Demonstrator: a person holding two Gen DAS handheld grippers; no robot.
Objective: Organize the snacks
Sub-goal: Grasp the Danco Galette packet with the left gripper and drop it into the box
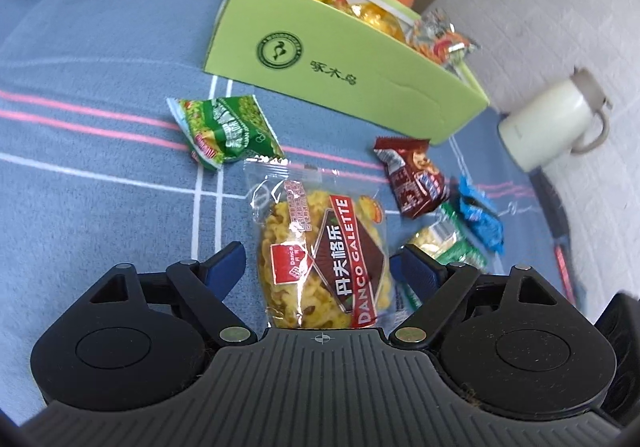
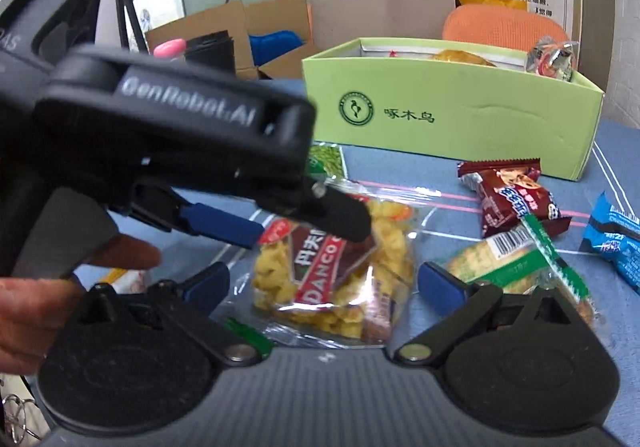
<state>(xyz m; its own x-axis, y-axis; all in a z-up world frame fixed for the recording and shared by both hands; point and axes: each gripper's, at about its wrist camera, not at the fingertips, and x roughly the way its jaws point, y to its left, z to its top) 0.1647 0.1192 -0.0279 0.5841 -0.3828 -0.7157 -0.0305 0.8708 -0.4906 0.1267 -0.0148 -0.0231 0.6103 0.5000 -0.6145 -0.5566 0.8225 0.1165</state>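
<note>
The left tool [image 1: 320,267], a black two-finger clamp with blue pads, is held pitched downward with its jaws spread wide; neither pad [image 1: 224,267] is pressed against anything. The right tool [image 2: 324,287], of the same black and blue build, is likewise angled down and spread wide. In the right wrist view, the left tool is seen just ahead and to the left, gripped by a hand [image 2: 36,303].

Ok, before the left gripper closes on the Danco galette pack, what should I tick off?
1. Galette pack between the left gripper fingers: ok.
2. Left pads clear of the wrapper: ok, open.
3. Right gripper out of the way: not ok, open around the same pack.
4. Green box has room: cannot tell.
5. Green-striped pack clear of the grasp: cannot tell.
</note>
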